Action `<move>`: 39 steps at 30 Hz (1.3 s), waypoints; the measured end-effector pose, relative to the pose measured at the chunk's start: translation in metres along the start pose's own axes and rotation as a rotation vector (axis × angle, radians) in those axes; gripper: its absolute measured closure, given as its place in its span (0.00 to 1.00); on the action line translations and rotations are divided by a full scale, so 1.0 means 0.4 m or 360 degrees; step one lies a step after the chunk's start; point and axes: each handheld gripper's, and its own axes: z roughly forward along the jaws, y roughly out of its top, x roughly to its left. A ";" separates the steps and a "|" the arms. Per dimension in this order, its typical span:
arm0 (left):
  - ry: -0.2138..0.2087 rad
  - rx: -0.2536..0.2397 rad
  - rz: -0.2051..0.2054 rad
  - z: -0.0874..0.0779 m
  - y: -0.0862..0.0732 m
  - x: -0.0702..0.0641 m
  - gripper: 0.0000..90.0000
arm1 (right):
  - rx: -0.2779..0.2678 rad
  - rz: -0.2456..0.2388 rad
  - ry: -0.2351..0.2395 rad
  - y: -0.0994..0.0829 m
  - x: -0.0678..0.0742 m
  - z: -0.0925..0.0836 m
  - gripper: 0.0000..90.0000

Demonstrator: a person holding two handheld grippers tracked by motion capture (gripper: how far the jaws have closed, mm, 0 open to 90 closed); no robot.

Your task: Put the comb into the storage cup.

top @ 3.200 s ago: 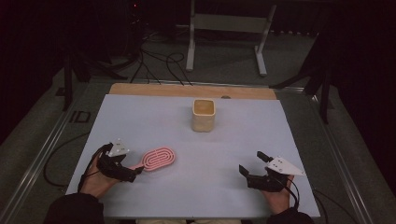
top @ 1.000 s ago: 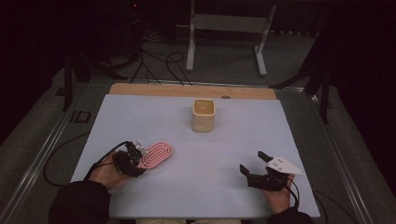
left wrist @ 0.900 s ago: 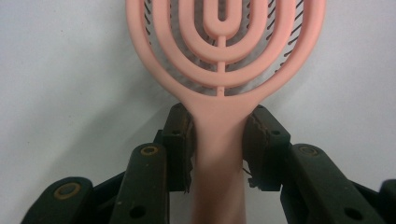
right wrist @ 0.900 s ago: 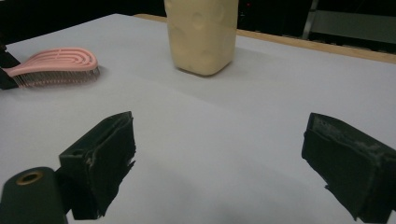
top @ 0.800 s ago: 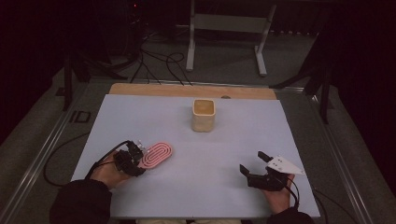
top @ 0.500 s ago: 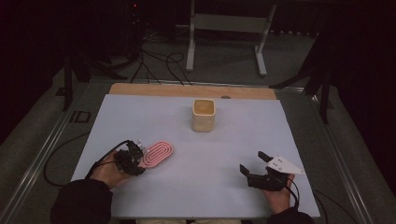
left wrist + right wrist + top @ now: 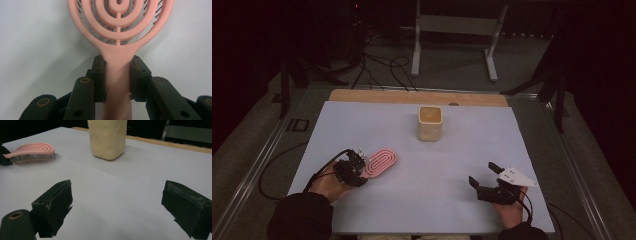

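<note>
A pink hairbrush (image 7: 381,162) with an oval ribbed head lies bristles down on the white table top, at the left. My left gripper (image 7: 355,169) is shut on its handle; in the left gripper view (image 7: 117,67) both pads press the handle's sides just below the head (image 7: 117,25). These jaws have just been closing on the handle. My right gripper (image 7: 482,174) rests at the front right, open, with nothing between its pads (image 7: 120,207). The brush (image 7: 32,150) also shows far left in the right gripper view.
A cream, square-sided cup (image 7: 430,123) stands upright at the middle back of the white sheet (image 7: 472,145); it is also ahead in the right gripper view (image 7: 107,137). A wooden strip (image 7: 377,96) borders the far edge. Cables and a metal stand (image 7: 454,30) lie beyond.
Since three seconds ago my left gripper has moved in from the left and rolled over onto the brush handle, nudging the brush slightly. Over the last second nothing visibly moves. The right gripper stays put.
</note>
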 end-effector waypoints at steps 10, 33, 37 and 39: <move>0.0045 -0.0061 -0.0043 -0.012 -0.002 0.010 0.78 | 0.0001 0.0000 0.0000 0.000 0.000 0.000 0.11; 0.0142 -0.0273 -0.0167 -0.038 -0.001 0.027 0.78 | 0.0007 -0.0004 0.0003 0.000 0.001 0.001 0.11; 0.0155 -0.0313 -0.0184 -0.044 0.002 0.028 0.78 | 0.0006 -0.0004 0.0006 -0.001 0.001 0.002 0.11; 0.0156 -0.0332 -0.0192 -0.047 0.003 0.030 0.78 | 0.0006 -0.0006 0.0005 -0.001 0.001 0.002 0.11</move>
